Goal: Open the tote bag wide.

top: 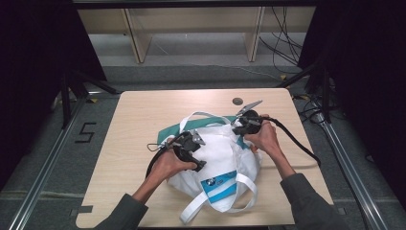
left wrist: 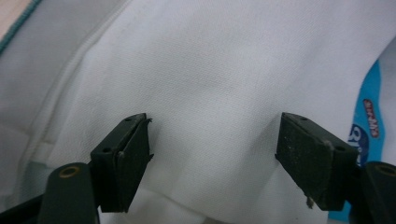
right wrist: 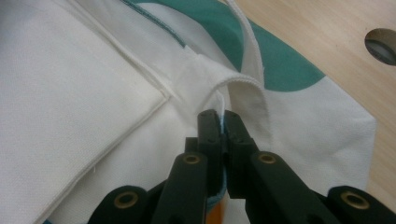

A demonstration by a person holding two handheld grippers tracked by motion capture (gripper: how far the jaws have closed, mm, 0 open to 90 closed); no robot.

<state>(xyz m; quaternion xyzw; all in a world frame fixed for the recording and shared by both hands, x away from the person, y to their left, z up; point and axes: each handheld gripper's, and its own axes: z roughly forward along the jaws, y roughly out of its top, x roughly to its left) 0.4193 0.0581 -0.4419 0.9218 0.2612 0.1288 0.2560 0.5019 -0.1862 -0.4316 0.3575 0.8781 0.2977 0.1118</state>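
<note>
On the left half of the tabletop (top: pixel 134 120), the left gripper (top: pixel 197 139) hovers over the near-left part of a white bag (top: pixel 215 158), its jaws spread wide with only plain white cloth (left wrist: pixel 210 84) lying flat between them; nothing is clamped. Centrally, the bag lies crumpled, its teal panel (top: pixel 167 132) toward the far-left side, a blue label (top: pixel 220 184) and a white strap loop (top: pixel 242 191) at its near edge. At the right, the right gripper (right wrist: pixel 218 122) sits at the bag's far-right corner, jaws pressed together, pinching a fold of white fabric beside a strap (right wrist: pixel 250 70). A round hole (top: pixel 237 101) lies in the tabletop just beyond.
</note>
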